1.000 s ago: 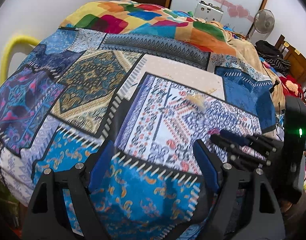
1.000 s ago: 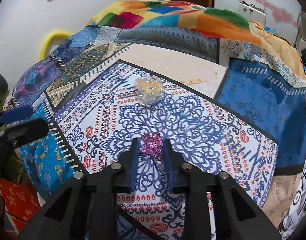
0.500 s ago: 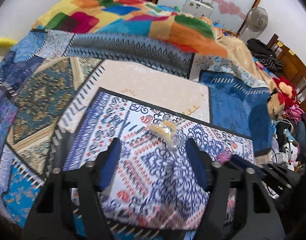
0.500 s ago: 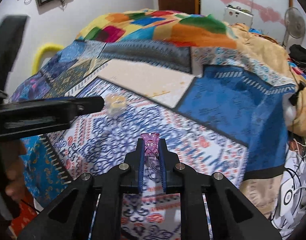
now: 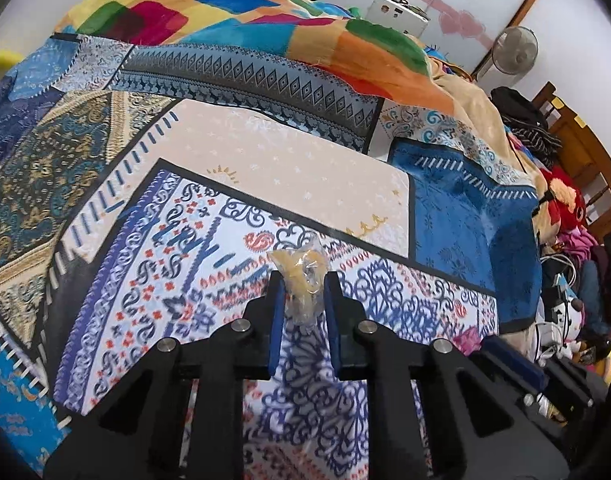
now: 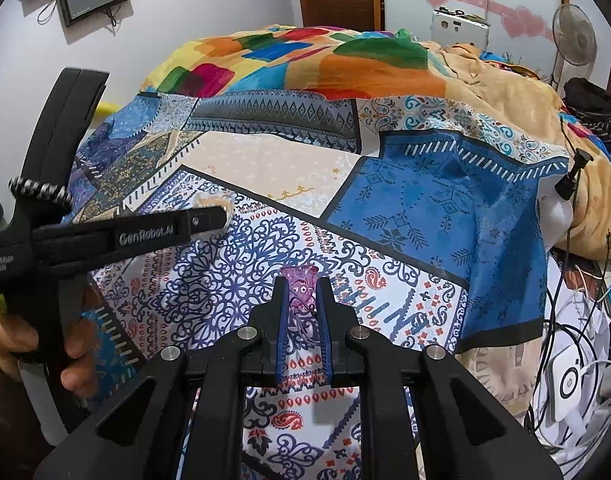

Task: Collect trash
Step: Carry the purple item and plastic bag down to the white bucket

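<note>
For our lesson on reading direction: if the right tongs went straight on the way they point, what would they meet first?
Beyond the purple wrapper they grip, probably the patterned bedspread just ahead; depth is unclear.

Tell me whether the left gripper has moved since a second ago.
Yes. The left gripper advanced across the white patterned patch to the yellow wrapper; its jaws have just been closing around it.

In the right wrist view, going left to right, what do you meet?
Hand on the left gripper's handle → left gripper on the clear yellow wrapper → right gripper holding the purple wrapper → blue patch of bedspread → standing fan.
</note>
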`<state>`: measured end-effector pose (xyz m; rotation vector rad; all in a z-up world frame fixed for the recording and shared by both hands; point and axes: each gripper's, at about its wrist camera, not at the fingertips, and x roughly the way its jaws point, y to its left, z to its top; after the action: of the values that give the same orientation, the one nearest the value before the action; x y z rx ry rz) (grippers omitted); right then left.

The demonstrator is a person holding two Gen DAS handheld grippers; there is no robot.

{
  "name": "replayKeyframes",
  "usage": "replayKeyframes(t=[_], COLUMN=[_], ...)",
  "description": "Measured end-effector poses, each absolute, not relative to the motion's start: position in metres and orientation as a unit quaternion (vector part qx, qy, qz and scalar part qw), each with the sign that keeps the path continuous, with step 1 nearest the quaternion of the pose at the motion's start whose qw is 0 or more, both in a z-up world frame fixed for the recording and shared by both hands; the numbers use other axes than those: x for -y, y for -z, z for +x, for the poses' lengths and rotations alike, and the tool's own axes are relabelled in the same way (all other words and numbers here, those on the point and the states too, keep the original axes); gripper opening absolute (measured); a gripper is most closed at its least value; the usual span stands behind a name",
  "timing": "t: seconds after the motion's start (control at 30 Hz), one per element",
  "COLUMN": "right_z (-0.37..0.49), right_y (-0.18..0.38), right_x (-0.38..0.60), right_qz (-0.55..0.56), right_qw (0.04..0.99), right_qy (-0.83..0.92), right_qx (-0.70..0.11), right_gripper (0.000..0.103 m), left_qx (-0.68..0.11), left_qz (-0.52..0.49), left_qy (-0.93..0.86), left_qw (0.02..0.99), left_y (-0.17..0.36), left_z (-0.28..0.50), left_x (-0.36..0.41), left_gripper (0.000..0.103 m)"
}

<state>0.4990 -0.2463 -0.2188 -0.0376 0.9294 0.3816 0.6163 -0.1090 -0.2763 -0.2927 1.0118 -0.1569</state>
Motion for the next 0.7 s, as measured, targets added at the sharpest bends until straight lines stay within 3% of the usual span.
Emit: replayKeyframes(t=[0.7], right_z=[0.421], right_y=[0.083], right_x=[0.235], right_qz=[-0.023], right_qw=[0.916], right_qy=[-0.208], right_qx=[-0.342], right_gripper=[0.012], left_qx=[-0.384], left_qz=[-0.066], left_qy=[0.058], left_qw=[0.919], left_y=[0.119], left_z=[0.483], left_x=[0.091], left_gripper=[0.017])
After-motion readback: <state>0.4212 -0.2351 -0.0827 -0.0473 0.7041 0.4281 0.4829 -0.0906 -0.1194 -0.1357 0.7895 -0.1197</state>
